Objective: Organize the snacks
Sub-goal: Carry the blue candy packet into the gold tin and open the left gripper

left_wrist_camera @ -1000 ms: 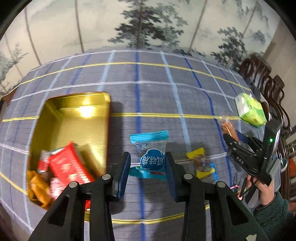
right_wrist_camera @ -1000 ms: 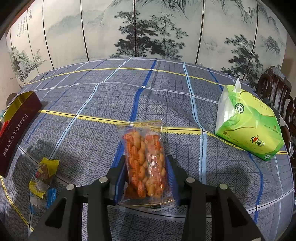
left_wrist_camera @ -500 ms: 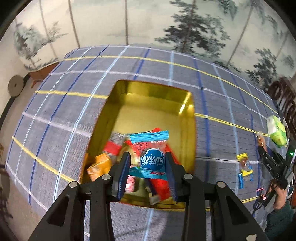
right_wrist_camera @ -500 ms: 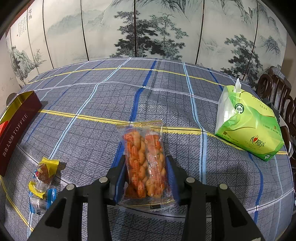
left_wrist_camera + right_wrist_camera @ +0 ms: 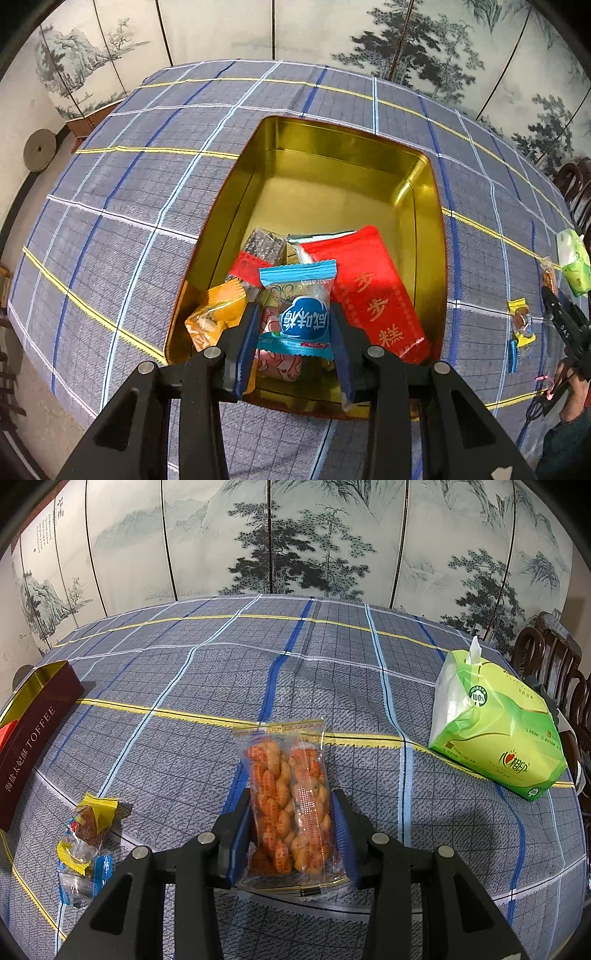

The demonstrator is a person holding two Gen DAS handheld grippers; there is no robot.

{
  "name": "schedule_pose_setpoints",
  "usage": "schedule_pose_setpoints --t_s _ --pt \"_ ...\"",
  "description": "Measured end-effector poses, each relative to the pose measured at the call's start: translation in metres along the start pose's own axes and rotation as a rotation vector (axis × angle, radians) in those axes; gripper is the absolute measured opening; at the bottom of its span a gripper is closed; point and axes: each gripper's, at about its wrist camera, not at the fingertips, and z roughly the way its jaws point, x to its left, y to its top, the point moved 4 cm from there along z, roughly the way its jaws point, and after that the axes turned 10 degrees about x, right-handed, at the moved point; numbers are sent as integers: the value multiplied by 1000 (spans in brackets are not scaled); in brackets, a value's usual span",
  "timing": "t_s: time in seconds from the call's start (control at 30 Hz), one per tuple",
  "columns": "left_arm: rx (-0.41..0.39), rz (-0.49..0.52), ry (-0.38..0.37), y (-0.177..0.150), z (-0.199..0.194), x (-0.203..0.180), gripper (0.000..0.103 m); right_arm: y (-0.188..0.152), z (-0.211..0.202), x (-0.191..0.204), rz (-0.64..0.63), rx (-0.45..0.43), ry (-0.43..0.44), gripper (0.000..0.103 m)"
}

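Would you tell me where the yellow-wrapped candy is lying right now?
In the right wrist view, the yellow-wrapped candy lies on the tablecloth at lower left, touching a blue-edged wrapper, near the toffee tin.

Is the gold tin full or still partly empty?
Partly empty. In the gold tin, snack packets crowd only the near end; the far half shows bare gold floor.

Tin (image 5: 424, 192): polished gold metal inside, mirror-glossy with glare on the walls; outside a smooth dark red lacquer (image 5: 40, 723). Snack wrappers are thin crinkled plastic film, glossy: blue candy wrapper (image 5: 301, 317), red pouch (image 5: 373, 291), and the clear twist-snack pack (image 5: 288, 797); the tissue pack (image 5: 495, 731) is soft shiny green plastic. Counter cloth (image 5: 207, 760) is matt woven fabric, finely textured; hand-held gripper (image 5: 295, 332) is matt black plastic with ribbed blue pads (image 5: 246, 343).
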Motion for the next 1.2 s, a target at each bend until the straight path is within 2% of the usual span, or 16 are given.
schedule_pose_setpoints --t_s 0.2,0.87,1.2 --pt "24 5 -4 4 12 -1 34 0 0 0 0 0 0 42" --pt "31 20 -11 4 11 2 35 0 0 0 0 0 0 42" --pt "27 21 -30 -1 3 3 42 0 0 0 0 0 -1 42"
